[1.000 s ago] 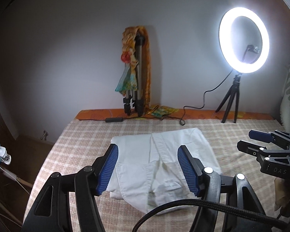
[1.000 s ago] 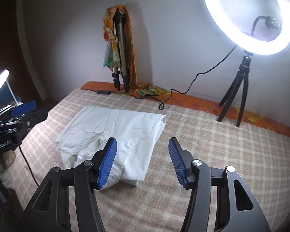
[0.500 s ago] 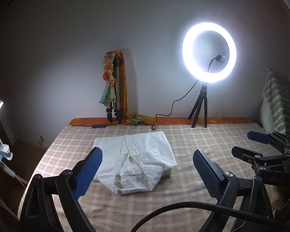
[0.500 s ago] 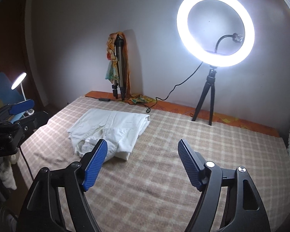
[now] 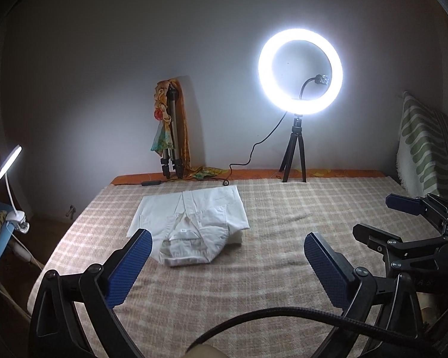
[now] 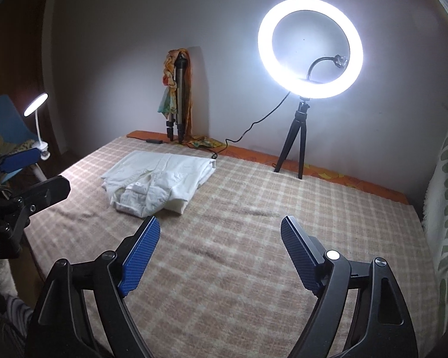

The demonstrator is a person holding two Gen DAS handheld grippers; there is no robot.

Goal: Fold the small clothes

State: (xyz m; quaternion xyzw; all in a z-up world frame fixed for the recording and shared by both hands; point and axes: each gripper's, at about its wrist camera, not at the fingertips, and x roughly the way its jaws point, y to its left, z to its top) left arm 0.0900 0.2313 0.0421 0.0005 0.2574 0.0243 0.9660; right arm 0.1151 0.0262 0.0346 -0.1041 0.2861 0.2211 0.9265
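A small white garment [image 5: 191,223] lies folded on the checked bedspread [image 5: 283,217], left of the middle; it also shows in the right wrist view [image 6: 161,179]. My left gripper [image 5: 224,259] is open and empty, held back from the garment near the bed's front edge. My right gripper [image 6: 221,244] is open and empty, to the right of the garment and well short of it. The right gripper also shows at the right edge of the left wrist view [image 5: 382,217], and the left gripper at the left edge of the right wrist view [image 6: 33,176].
A lit ring light on a small tripod [image 5: 298,74] stands at the back of the bed, with its cable trailing left. A folded tripod draped in cloth [image 5: 170,137] leans on the wall. A clip lamp [image 5: 12,161] is at the left; a striped cushion [image 5: 421,149] at the right.
Both grippers have pulled back and up from the garment and opened wider. The garment lies where it was, now farther off in both views.
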